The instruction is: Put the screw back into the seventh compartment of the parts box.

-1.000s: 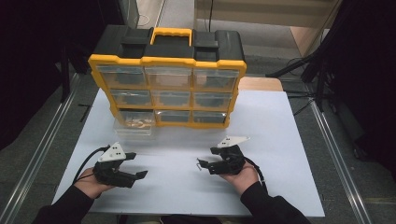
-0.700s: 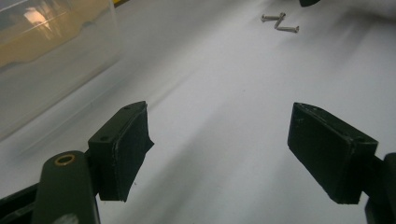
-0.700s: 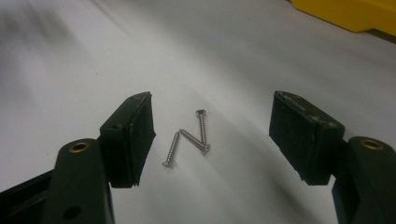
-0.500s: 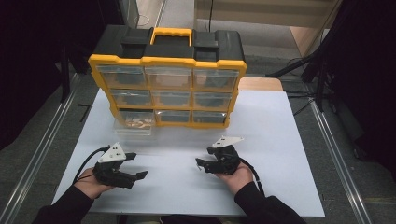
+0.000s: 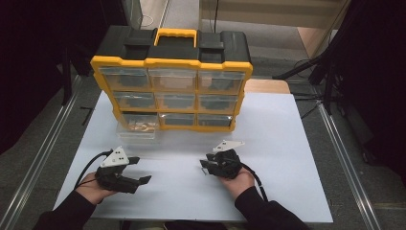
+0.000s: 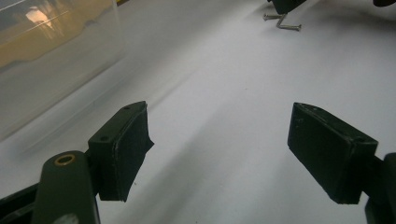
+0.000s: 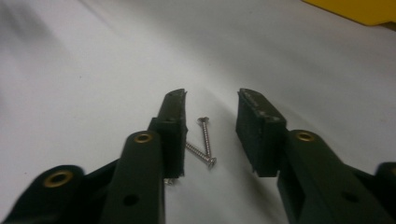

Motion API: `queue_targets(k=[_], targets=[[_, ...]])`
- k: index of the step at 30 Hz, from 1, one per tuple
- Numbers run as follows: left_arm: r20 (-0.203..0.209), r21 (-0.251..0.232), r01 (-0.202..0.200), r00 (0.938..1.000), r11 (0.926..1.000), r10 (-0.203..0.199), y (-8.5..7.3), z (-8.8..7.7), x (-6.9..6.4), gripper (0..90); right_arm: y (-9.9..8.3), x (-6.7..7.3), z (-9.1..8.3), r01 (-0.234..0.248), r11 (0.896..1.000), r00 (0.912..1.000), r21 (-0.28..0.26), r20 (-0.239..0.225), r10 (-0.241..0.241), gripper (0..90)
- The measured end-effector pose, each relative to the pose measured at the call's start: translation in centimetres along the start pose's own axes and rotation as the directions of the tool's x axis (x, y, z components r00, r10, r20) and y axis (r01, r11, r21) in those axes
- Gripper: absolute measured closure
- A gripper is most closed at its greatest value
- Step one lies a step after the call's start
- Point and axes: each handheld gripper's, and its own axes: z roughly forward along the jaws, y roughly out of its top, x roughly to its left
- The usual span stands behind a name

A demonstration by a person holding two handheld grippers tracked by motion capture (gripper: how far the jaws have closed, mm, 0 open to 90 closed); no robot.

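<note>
Screws [image 7: 204, 142] lie untouched between the closing right tongs [image 7: 210, 126] on open tabletop [image 5: 287, 134]; left tongs [image 6: 233, 149] gape apart.

Shiny metal screws [image 7: 205, 140] on a smooth matt white table [image 5: 287, 143]; glossy yellow-and-black plastic organizer [image 5: 172, 81].

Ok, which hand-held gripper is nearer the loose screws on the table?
Right. The right hand-held gripper has the screws lying between its jaws, which have just been closing, untouched by the pads. The left hand-held gripper sits well apart, jaws open.
</note>
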Motion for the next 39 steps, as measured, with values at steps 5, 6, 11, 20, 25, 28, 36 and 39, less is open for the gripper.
queue_targets(k=[5, 6, 11, 20, 25, 28, 36, 39], targets=[[-0.002, -0.003, 0.003, 1.0000, 1.0000, -0.003, -0.03, -0.01, 0.01, 20.7, -0.01, 0.23, 0.20, 0.018, 1.000, 0.9998, 0.008, 0.005, -0.018, 74.6], [-0.001, -0.004, 0.002, 1.0000, 1.0000, -0.002, -0.02, -0.02, 0.01, 20.7, -0.03, 0.29, 0.27, 0.024, 1.000, 0.9997, 0.019, 0.002, -0.024, 76.5], [-0.010, -0.008, 0.002, 0.9999, 1.0000, -0.002, 0.02, -0.09, 0.01, 20.7, -0.14, 0.50, 0.56, 0.034, 0.999, 0.9993, 0.041, 0.013, -0.034, 79.3], [-0.008, -0.007, 0.001, 1.0000, 1.0000, -0.001, 0.01, -0.05, 0.01, 20.7, -0.17, 0.69, 0.63, 0.070, 0.997, 0.9965, 0.043, 0.045, -0.071, 85.6], [-0.008, -0.007, 0.002, 1.0000, 1.0000, -0.002, 0.00, -0.04, 0.02, 20.7, -0.12, 0.71, 0.65, 0.067, 0.997, 0.9963, 0.047, 0.051, -0.069, 87.5], [-0.006, -0.005, 0.000, 1.0000, 1.0000, 0.000, 0.00, -0.05, 0.01, 20.7, -0.11, 0.65, 0.66, 0.069, 0.997, 0.9962, 0.045, 0.049, -0.071, 87.5], [-0.008, -0.007, 0.002, 1.0000, 1.0000, -0.002, 0.01, -0.06, 0.01, 20.7, -0.04, 0.42, 0.69, 0.055, 0.998, 0.9979, 0.044, 0.033, -0.056, 87.7], [-0.007, 0.000, 0.000, 1.0000, 1.0000, 0.000, 0.01, -0.02, 0.00, 20.7, 0.03, 0.43, 0.69, 0.052, 0.998, 0.9979, 0.048, 0.036, -0.054, 87.7]])
